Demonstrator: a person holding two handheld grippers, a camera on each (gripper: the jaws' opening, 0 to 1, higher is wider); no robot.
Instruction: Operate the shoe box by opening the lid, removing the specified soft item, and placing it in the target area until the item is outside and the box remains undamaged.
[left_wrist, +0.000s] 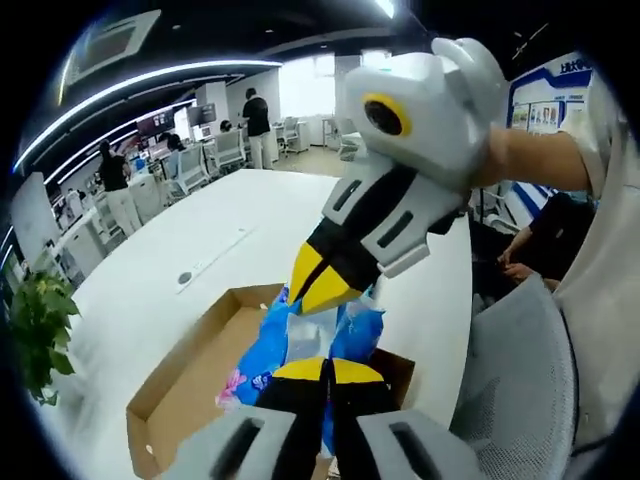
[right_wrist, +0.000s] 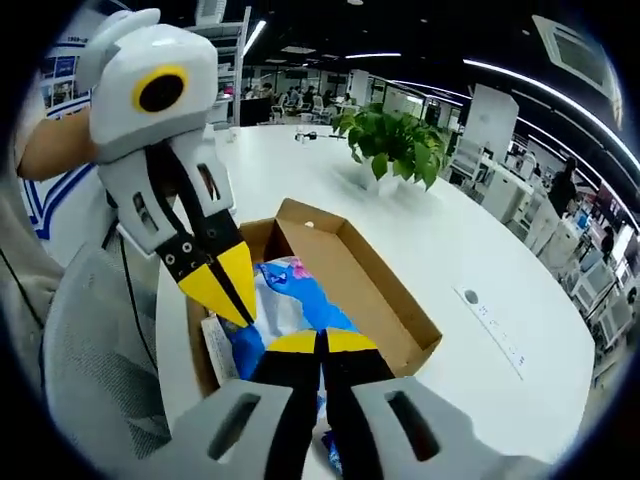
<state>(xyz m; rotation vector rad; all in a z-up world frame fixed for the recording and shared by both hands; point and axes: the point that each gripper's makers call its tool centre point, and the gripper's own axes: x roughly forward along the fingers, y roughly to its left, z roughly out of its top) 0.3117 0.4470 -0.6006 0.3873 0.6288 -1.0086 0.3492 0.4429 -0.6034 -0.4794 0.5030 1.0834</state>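
**Both grippers pinch the soft packet over the open box**

Left gripper (left_wrist: 322, 368), yellow-tipped jaws pressed together, clamps the crinkly blue plastic packet (left_wrist: 300, 335); the right gripper (right_wrist: 321, 342) is likewise closed on that packet (right_wrist: 290, 300). It sits partly lifted inside the shoe box (right_wrist: 385, 295), a brown corrugated cardboard tray with no lid on it. The box rests on a smooth white table (right_wrist: 480, 230). A leafy potted plant (right_wrist: 395, 140) stands farther back, and a grey mesh chair (left_wrist: 525, 370) is beside the table.

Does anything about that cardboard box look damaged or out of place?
Nothing stands out. The open shoe box sits flat on the white table, walls unbent, and both grippers pinch the blue soft packet above it.
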